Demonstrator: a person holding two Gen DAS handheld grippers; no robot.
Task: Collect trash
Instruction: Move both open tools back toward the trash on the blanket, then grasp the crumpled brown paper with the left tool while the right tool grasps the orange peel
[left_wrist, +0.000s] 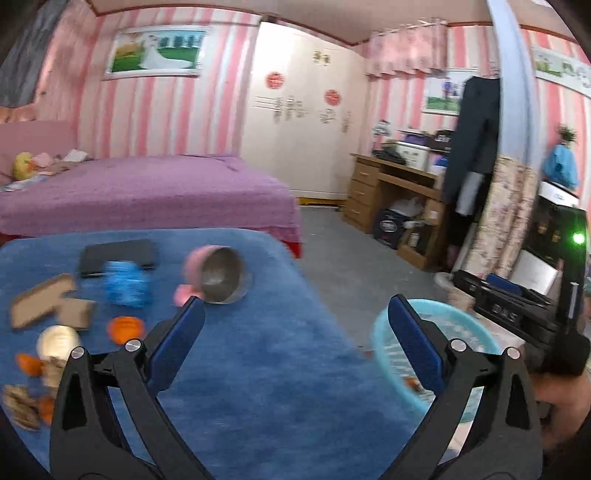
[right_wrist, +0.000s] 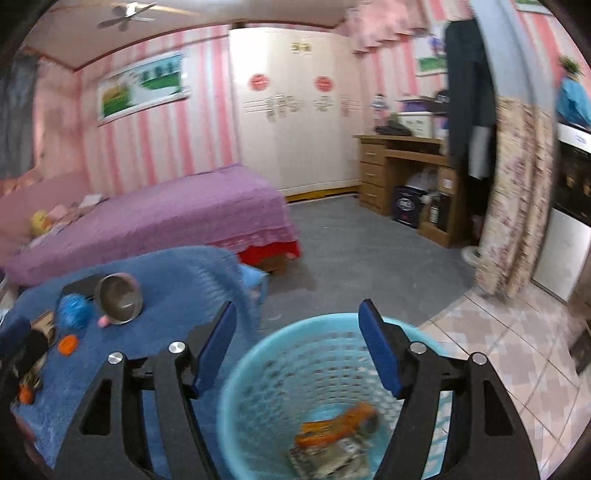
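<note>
Blue surface (left_wrist: 258, 350) is still carrying peel (left_wrist: 125, 328) and cardboard (left_wrist: 44, 299); basket (right_wrist: 317, 369) beside it is holding some wrappers (right_wrist: 332, 432). Both the left hand-held gripper (left_wrist: 295, 325) and the right hand-held gripper (right_wrist: 299, 332) are gaping wide, gripping nothing. Partly done.

light: even, soft, indoor, no hard shadows | blur: motion smear across both views, worst on nearby objects | edges: fisheye bending, dark corner vignette | glare: none
</note>
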